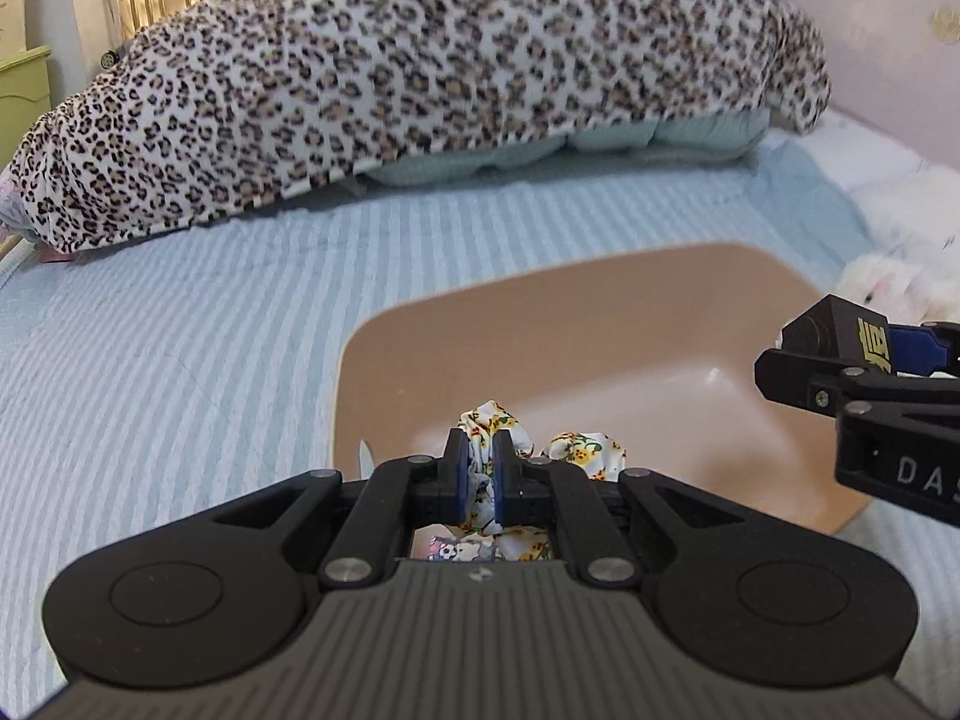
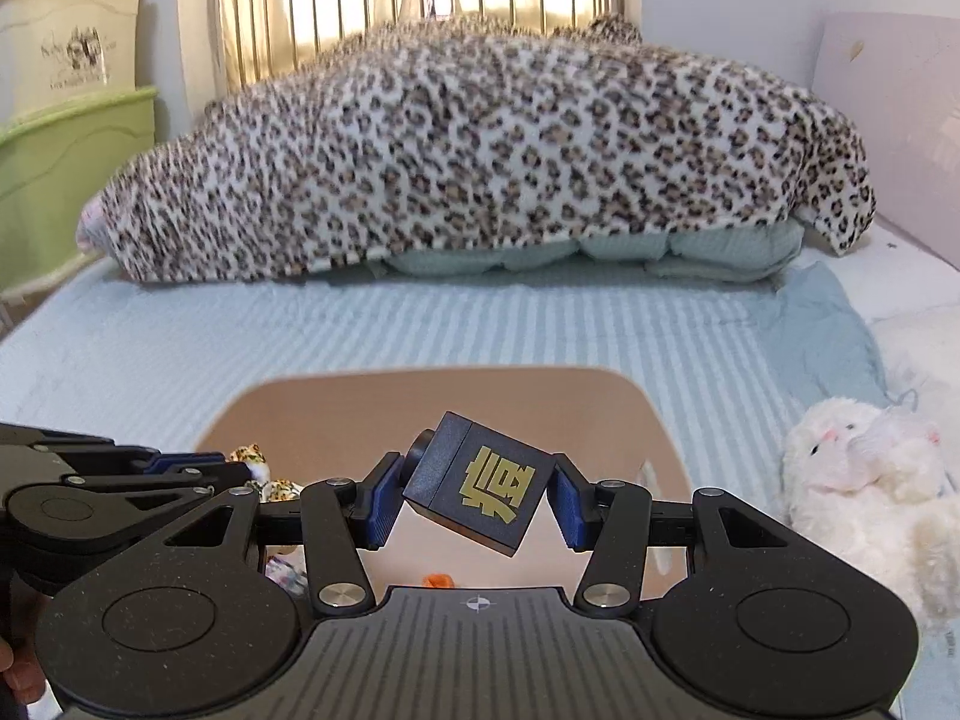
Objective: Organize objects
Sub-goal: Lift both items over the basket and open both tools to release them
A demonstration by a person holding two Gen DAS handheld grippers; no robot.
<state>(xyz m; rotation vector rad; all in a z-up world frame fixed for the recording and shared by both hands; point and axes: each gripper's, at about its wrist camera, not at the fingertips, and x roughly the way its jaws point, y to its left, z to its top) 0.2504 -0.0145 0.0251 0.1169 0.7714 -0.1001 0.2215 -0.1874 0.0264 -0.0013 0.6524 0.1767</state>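
A tan plastic basin (image 1: 600, 312) sits on the striped bed; it also shows in the right wrist view (image 2: 432, 402). My left gripper (image 1: 480, 474) is shut on a white floral cloth (image 1: 489, 420) and holds it over the basin's near side. My right gripper (image 2: 474, 495) is shut on a dark blue box with a gold character (image 2: 480, 483), tilted, above the basin. The box also shows in the left wrist view (image 1: 840, 336) at the right. The left gripper and its cloth (image 2: 264, 468) appear at the left of the right wrist view.
A leopard-print blanket (image 1: 420, 78) covers a pile at the back of the bed. A white plush toy (image 2: 864, 480) lies right of the basin. Small items, one orange (image 2: 438, 581), lie in the basin. Green and cream storage boxes (image 2: 66, 138) stand at the left.
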